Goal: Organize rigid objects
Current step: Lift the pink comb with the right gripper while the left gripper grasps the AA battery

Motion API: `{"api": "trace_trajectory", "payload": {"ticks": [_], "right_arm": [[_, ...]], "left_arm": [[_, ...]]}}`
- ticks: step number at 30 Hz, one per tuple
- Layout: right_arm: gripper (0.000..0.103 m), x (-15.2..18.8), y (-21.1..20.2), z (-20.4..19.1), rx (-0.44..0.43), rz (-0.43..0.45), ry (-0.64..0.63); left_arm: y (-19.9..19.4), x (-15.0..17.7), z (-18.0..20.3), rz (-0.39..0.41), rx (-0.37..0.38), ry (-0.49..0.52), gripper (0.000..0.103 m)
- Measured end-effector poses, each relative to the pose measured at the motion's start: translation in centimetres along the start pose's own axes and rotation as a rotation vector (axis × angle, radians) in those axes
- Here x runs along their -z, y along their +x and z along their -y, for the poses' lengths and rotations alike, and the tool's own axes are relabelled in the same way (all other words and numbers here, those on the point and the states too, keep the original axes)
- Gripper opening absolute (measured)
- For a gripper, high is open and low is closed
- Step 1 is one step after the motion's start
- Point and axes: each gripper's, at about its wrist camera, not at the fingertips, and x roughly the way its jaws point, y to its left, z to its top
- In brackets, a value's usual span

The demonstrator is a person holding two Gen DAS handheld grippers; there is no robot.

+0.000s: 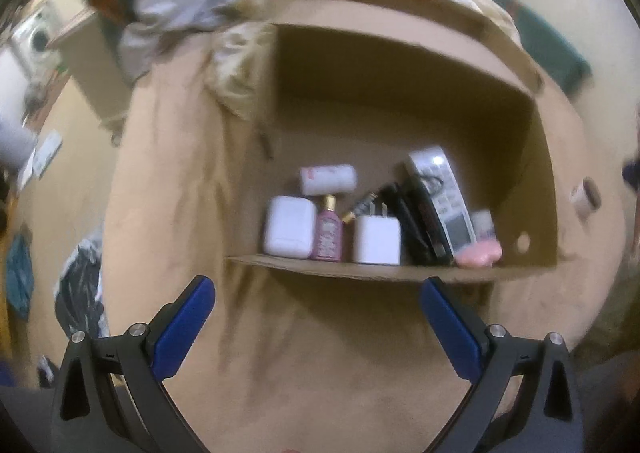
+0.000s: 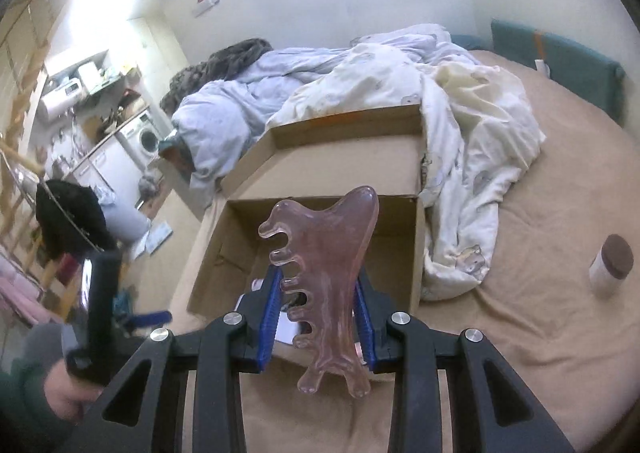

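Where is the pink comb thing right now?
The pink comb is clamped in the right gripper, held up above the near edge of the open cardboard box on the bed, in the right wrist view.

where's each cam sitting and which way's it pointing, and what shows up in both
Left wrist: sits on the left gripper, angled steeply down into the cardboard box on the bed; its open blue fingers frame the bottom, nothing between them.
Right wrist: sits on the right gripper, looking over the box toward the bedding; its jaws clamp a pink comb, and the person's hand shows lower left, holding the other gripper.
Shared: the box, bedding, tan sheet and brown-lidded jar.
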Motion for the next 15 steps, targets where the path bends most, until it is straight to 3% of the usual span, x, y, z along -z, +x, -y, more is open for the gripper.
{"api": "trace_trajectory", "payload": {"ticks": [4, 8, 15], "right_arm": [[0.035, -0.2, 1.6, 1.0, -0.015, -0.025, 0.033], [0.035, -0.7, 2.5, 0.7, -0.027, -0.021, 0.011], [0.035, -0.7, 3.5, 0.9, -0.046, -0.048, 0.023]], "left_arm": [[1.6, 1.2, 3.8, 0.011, -0.023, 0.135, 0.102], [3.8, 1.8, 6.1, 0.014, -0.004, 0.122, 0.102], [9.6, 1.2, 7.7, -0.066, -0.021, 0.105, 0.102]]}}
